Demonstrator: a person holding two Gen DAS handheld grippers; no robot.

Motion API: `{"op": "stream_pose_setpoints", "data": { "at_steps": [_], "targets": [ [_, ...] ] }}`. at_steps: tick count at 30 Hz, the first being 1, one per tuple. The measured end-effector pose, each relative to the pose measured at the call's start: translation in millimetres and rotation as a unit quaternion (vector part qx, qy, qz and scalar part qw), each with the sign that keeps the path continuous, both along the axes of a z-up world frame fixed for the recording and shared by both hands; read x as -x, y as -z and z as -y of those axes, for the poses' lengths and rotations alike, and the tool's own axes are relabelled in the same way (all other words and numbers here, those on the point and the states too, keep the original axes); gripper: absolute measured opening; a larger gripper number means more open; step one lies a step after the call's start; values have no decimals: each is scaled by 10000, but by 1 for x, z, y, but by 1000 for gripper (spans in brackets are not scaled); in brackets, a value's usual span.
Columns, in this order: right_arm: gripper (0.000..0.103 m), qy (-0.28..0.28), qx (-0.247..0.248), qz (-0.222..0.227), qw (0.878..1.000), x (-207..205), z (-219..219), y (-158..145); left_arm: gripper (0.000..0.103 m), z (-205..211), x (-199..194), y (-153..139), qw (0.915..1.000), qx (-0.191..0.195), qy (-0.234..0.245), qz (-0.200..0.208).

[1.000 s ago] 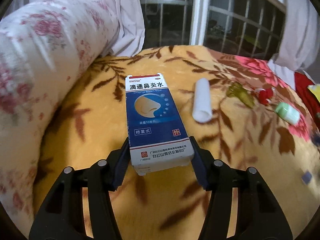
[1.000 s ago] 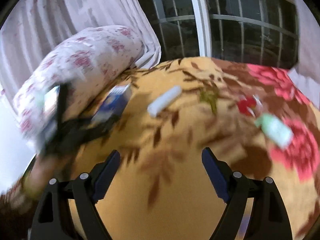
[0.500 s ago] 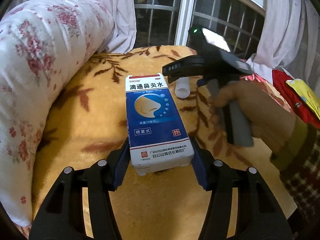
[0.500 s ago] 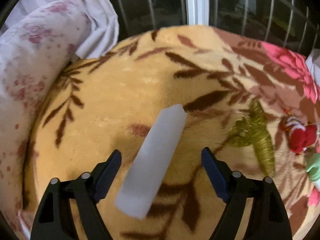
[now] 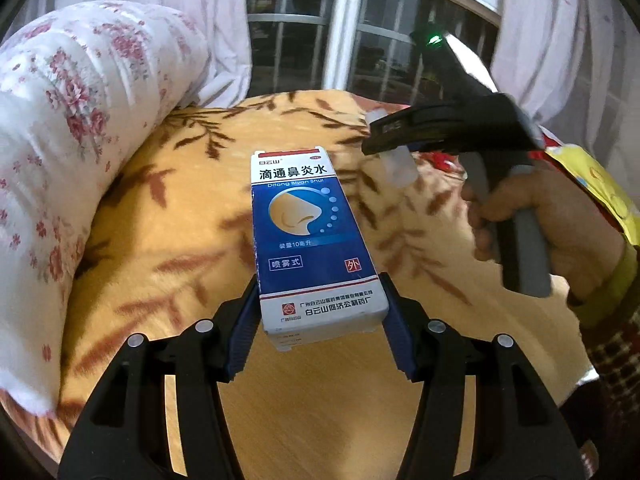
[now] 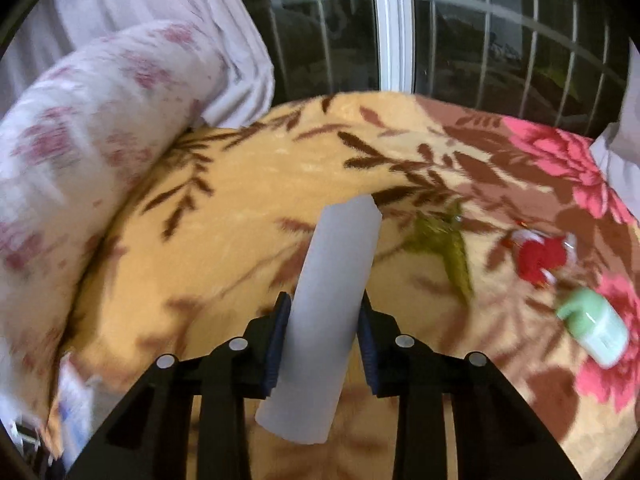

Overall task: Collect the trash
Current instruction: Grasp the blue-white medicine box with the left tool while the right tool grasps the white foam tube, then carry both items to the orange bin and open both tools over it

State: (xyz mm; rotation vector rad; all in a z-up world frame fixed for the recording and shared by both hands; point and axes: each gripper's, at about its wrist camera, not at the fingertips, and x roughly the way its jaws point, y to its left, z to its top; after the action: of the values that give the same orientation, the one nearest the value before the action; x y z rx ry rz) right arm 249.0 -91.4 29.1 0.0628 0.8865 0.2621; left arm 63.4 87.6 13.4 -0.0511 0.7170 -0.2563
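Observation:
My left gripper (image 5: 320,320) is shut on a blue and white nasal spray box (image 5: 308,240) and holds it above the yellow floral blanket (image 5: 168,248). My right gripper (image 6: 322,324) is shut on a white tube (image 6: 328,304) and holds it off the blanket (image 6: 240,240). In the left wrist view the right gripper (image 5: 380,140) shows at the upper right with the white tube (image 5: 396,164) in it, held by a hand. An olive wrapper (image 6: 444,244), a red and white wrapper (image 6: 540,256) and a green bottle (image 6: 596,328) lie on the blanket to the right.
A rolled floral quilt (image 5: 60,152) runs along the left side of the bed. A window with bars (image 6: 440,32) and pale curtains (image 5: 180,8) stand behind the bed. A yellow packet (image 5: 600,188) shows at the right edge.
My right gripper has closed on the white tube and lifted it off the blanket. My left gripper still holds the box and has shifted little.

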Motion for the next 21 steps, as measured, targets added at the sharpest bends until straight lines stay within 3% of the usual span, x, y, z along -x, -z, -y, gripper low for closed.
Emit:
{"op": "stream_pose_setpoints", "data": {
  "at_steps": [6, 12, 16, 21],
  "targets": [
    [32, -500, -103, 239, 9984, 112, 42, -17, 55, 24, 49, 1, 9973, 57, 699, -231],
    [32, -1022, -270, -29, 9944, 241, 83, 13, 55, 50, 112, 21, 9840, -177, 1614, -741],
    [32, -1165, -335, -610, 9908, 305, 91, 55, 55, 67, 143, 49, 9655, -301, 2193, -1372],
    [32, -991, -434, -1550, 9820, 337, 98, 121, 54, 88, 167, 86, 9411, -450, 2640, -2065]
  ]
}}
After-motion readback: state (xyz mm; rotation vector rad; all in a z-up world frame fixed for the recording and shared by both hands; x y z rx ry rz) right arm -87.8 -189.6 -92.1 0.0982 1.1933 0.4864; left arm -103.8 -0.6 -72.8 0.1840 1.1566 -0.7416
